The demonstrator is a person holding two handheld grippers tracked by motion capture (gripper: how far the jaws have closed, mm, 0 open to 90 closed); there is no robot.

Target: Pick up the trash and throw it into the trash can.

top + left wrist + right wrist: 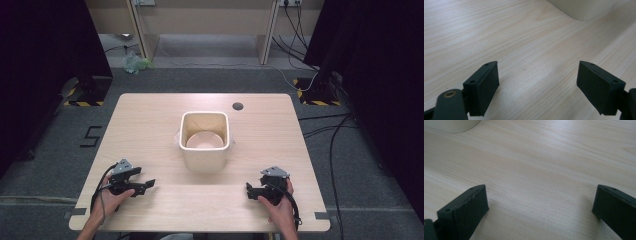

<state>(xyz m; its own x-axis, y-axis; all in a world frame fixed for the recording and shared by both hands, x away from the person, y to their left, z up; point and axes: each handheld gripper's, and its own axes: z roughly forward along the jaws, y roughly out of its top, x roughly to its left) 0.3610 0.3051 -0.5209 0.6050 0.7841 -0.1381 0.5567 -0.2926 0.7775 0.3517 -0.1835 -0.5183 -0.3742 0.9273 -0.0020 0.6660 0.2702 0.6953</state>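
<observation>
A cream square bin (pixel 205 141) stands upright at the middle of the wooden table (pixel 150 120), its inside bare. My left gripper (pixel 146 185) rests near the front left of the table, held by a hand, jaws wide apart over bare wood. In the left gripper view the left gripper (pixel 537 75) is open and the bin's base (pixel 584 8) shows at the top right. My right gripper (pixel 250 191) sits at the front right, pointing toward the middle. In the right gripper view the right gripper (pixel 540 201) is open with nothing between its jaws, and the bin's corner (pixel 451 125) lies at the top left.
A small dark round cap (pixel 238 106) sits in the tabletop behind the bin. Black stands with striped bases (pixel 82 95) flank the table on the carpet, and cables (pixel 330 135) run along the floor at the right.
</observation>
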